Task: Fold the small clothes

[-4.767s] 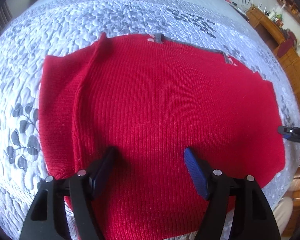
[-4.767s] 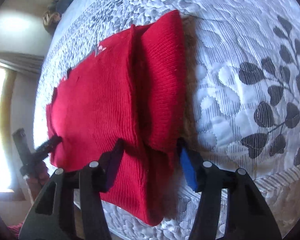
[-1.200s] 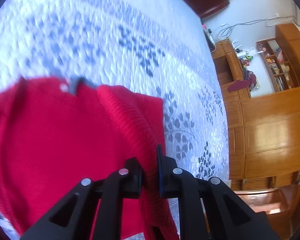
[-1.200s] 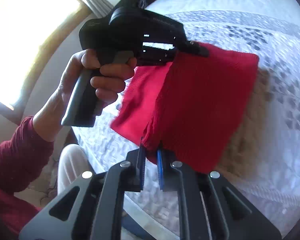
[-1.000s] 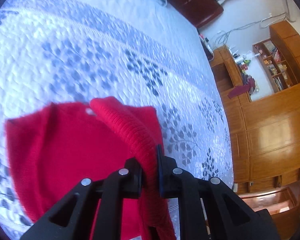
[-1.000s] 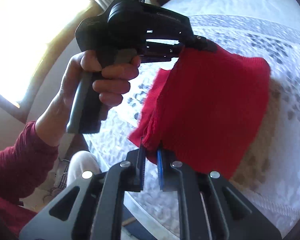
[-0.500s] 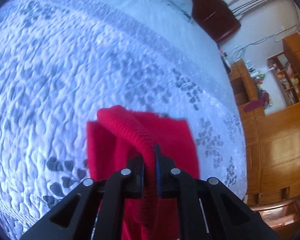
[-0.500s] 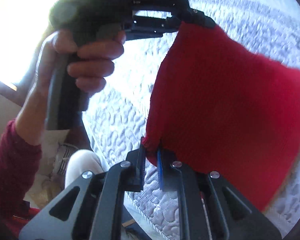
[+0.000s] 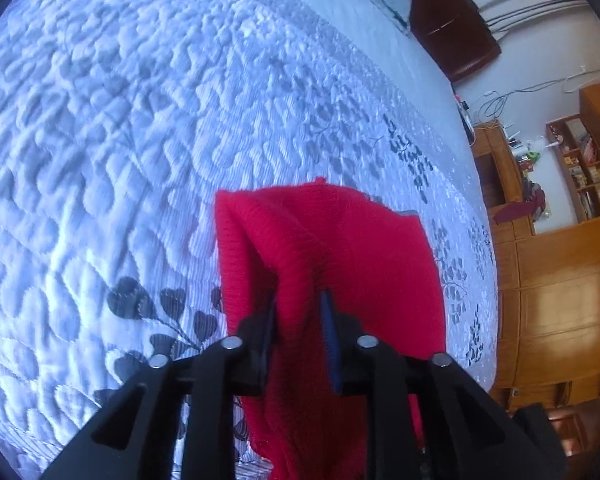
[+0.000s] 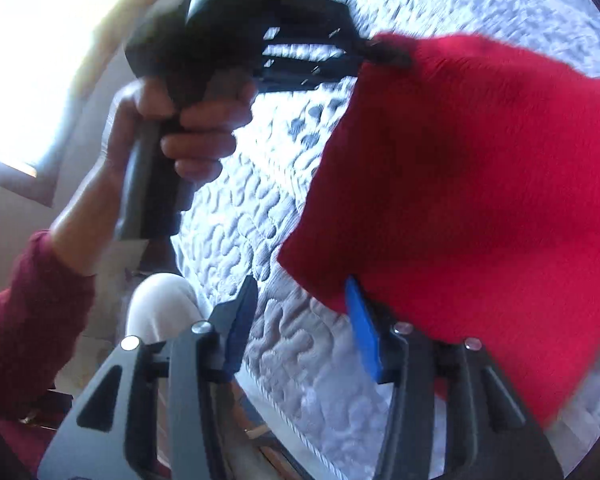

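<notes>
A red knit garment (image 9: 340, 248) lies doubled over on the quilted bed (image 9: 140, 140). In the left wrist view, my left gripper (image 9: 298, 308) has its jaws opening, and a raised fold of the knit still stands loosely between them. From the right wrist view, the garment (image 10: 460, 180) fills the right side, its near corner resting against my blue pad (image 10: 362, 332). My right gripper (image 10: 300, 292) is opening too, with only bedspread showing in its gap. The left gripper (image 10: 380, 54), blurred, sits at the garment's far corner, held by a hand (image 10: 196, 132).
The grey leaf-patterned bedspread (image 10: 252, 216) spreads wide to the left of the garment. Wooden cabinets (image 9: 556, 280) and shelves stand beyond the bed's right side, a dark headboard (image 9: 448, 20) at the far end. The person's red sleeve (image 10: 24, 300) and light-trousered knee (image 10: 160, 304) are at the bed's edge.
Both grippers were shut on the garment's edge and carried it over and down. Now both jaws have spread, and the garment's corner has slipped out of the right one.
</notes>
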The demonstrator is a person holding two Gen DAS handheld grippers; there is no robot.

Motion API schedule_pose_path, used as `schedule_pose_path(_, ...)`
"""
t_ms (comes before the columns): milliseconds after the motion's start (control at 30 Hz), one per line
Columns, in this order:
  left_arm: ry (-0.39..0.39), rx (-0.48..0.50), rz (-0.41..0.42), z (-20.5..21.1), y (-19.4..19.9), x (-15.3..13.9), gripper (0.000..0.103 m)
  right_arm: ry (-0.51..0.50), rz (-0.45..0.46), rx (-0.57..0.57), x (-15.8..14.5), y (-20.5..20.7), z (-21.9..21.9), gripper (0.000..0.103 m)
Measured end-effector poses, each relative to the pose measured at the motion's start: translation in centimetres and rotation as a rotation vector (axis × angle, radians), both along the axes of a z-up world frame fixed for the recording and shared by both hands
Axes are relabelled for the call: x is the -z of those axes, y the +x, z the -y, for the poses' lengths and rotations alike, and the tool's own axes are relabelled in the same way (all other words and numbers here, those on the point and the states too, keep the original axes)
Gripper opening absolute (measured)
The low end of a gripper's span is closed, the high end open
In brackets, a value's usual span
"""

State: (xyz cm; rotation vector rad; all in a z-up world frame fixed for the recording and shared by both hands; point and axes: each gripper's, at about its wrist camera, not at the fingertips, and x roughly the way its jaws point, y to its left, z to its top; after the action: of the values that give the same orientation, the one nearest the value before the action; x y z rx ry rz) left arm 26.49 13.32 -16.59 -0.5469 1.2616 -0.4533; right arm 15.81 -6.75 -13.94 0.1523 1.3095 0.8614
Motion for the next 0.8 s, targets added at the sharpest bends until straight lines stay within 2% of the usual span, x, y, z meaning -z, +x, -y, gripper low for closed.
schedule_pose_path(67,0.016,-0.001,0.015,0.1,0.5,-0.6,0.043,-0.005,0.029,0.06,-1.2,0.5,2.5,0.049)
schedule_pose_path(133,0.058,0.001,0.016,0.6,1.6,-0.5,0.043,-0.012,0.053,0.118,-1.9,0.9,5.0,0.05)
schedule_pose_path(300,0.079,-0.01,-0.008,2.1,3.9,0.7,0.042,-0.042,0.045,0.209,-1.2,1.5,9.1,0.05)
schedule_pose_path(333,0.089,-0.004,-0.004,2.4,4.1,0.8,0.04,-0.048,0.041,0.216,-1.0,1.5,9.4,0.05)
schedule_pose_path(400,0.12,0.012,0.001,3.1,4.3,1.0,0.017,-0.058,0.033,0.231,-0.7,1.4,10.0,0.05)
schedule_pose_path(467,0.146,0.01,0.022,3.4,4.1,0.8,0.011,-0.045,0.024,0.239,0.1,1.2,9.9,0.05)
schedule_pose_path(567,0.152,-0.04,0.101,2.4,3.0,-0.4,0.008,-0.041,0.03,0.242,0.5,1.3,10.5,0.049)
schedule_pose_path(600,0.181,-0.057,0.118,1.9,2.8,-0.3,0.008,-0.041,0.032,0.241,0.8,1.4,10.3,0.047)
schedule_pose_path(667,0.231,-0.069,0.102,1.5,2.8,0.6,0.008,-0.036,0.022,0.244,1.1,1.8,10.5,0.046)
schedule_pose_path(733,0.219,-0.037,0.08,1.7,3.0,1.3,0.008,-0.032,0.015,0.25,1.6,2.5,10.2,0.045)
schedule_pose_path(800,0.208,-0.015,0.098,2.2,3.1,0.5,0.01,-0.032,0.021,0.244,1.2,2.8,10.3,0.046)
